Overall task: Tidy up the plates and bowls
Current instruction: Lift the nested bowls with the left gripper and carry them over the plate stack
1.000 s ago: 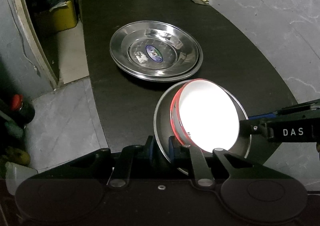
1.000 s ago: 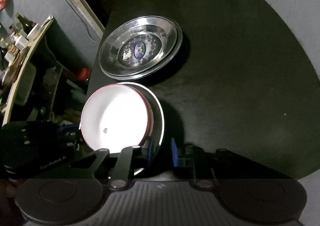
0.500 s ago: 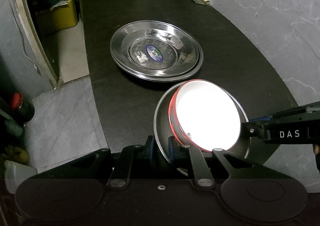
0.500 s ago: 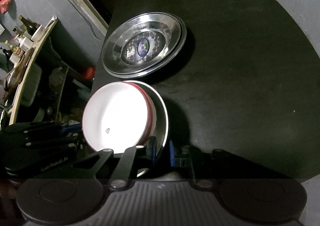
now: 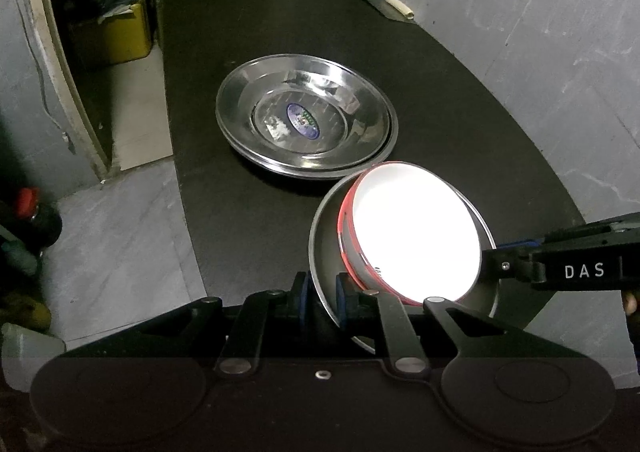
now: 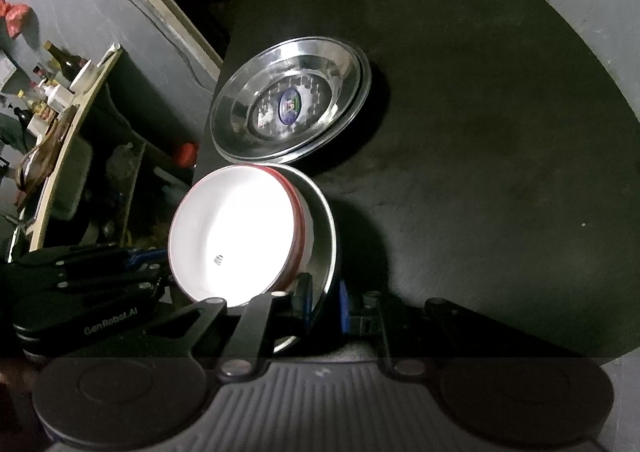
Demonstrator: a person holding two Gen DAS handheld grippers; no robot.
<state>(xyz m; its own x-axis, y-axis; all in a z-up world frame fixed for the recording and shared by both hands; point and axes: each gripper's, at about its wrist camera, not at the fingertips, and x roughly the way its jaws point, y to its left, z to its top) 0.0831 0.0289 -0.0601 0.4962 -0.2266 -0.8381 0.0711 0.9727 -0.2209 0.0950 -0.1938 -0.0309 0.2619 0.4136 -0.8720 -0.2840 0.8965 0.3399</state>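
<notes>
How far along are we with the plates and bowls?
Done: steel plates sit stacked on the black table. In hand: the left gripper and right gripper each clamp the rim of a steel bowl carrying the red-rimmed white bowls, held beside the stack. Left: setting that load down.

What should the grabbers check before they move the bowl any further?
1. Left gripper jaws pinch the steel plate rim: ok.
2. Right gripper jaws pinch the same rim: ok.
3. White bowl with red rim sits inside that plate: ok.
4. Bowl sits level in the plate: cannot tell.
5. Stacked steel plates on the black table lie free: ok.
</notes>
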